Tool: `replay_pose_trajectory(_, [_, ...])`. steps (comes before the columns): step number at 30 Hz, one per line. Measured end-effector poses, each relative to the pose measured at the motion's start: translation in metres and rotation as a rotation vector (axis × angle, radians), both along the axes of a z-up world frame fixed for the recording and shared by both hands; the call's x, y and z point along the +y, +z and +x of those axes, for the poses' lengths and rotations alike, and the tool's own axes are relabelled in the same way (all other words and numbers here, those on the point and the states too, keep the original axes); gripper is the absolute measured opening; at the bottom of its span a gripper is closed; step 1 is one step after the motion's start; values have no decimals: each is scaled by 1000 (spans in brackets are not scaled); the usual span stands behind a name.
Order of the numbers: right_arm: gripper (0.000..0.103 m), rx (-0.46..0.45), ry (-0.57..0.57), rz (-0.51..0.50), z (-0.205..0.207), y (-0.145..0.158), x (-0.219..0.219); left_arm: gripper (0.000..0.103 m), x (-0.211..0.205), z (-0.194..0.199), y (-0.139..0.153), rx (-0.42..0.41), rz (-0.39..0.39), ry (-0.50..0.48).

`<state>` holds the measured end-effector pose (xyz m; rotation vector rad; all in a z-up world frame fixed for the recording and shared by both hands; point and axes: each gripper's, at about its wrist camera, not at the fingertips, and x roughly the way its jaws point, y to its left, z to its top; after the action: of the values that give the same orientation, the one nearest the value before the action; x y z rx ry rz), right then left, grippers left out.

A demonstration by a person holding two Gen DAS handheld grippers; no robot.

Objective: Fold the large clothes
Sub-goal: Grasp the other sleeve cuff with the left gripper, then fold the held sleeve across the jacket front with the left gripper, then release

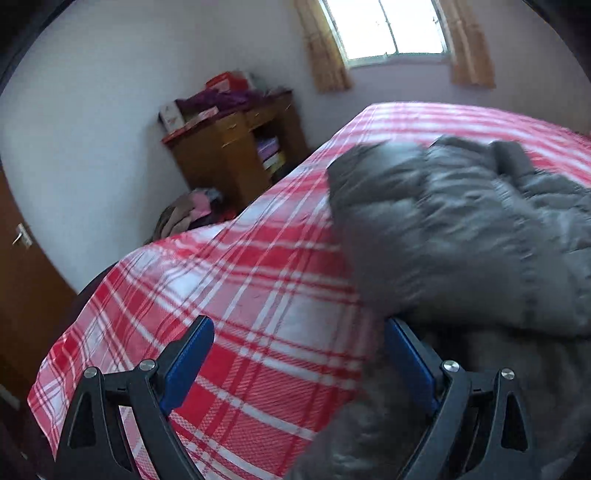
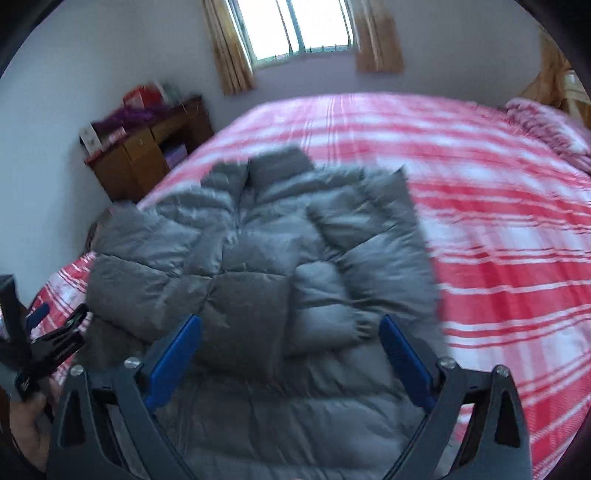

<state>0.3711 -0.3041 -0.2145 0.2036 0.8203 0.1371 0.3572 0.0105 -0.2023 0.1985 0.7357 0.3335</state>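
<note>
A grey puffer jacket (image 2: 266,251) lies on the red and white checked bed (image 2: 498,221), collar toward the window, both sleeves folded across its front. My right gripper (image 2: 291,328) is open and empty above the jacket's lower half. My left gripper (image 1: 299,332) is open and empty at the jacket's left edge, over the checked sheet (image 1: 221,280); the jacket (image 1: 461,240) fills the right of that view, blurred. The left gripper also shows at the left edge of the right wrist view (image 2: 55,332).
A wooden desk (image 1: 236,155) piled with boxes and purple cloth stands in the far left corner. A heap of clothes (image 1: 192,214) lies on the floor beside it. A curtained window (image 2: 295,29) is on the far wall. A brown door (image 1: 22,258) is left. A pink pillow (image 2: 546,125) is far right.
</note>
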Motion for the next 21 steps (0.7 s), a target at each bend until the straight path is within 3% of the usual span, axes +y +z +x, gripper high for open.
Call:
replay_pose_trajectory(1, [46,35,24,13,11,-10,5,93,3,3,-3,7,0,7])
replay_pose_trajectory(3, [28,74,49,41,20,-24,8,93,10,5,-9,18,-6,17])
replay_pose_trajectory(5, [15,36,35,44,14,-21,5,93,14,8,-14,29,-8,25])
replay_pose_trajectory(7, [14,-3,18,24,2,-16,-4,93,24,11,-24,48,-27,32])
replay_pose_trajectory(12, [14,-29,-109,-70,-17,-13,-38,93,30,14,-29,65,-55,31])
replay_pose_trajectory(14, [23,0,-111,-70,-17,-19,-46,93,27,12,-27,70,-50,19])
replay_pose_trajectory(16, [82,12,-149,-104,-17,-22,-51,93,28,9,-20,95,-68,1])
replay_pose_trajectory(18, [82,-27,-171,-100,-24,-15,-54,93,30,2,2,85,-91,-27])
replay_pose_trajectory(21, [71,-97,-236,-160,-38,10,-60,93,24,-2,45,19,-99,-69])
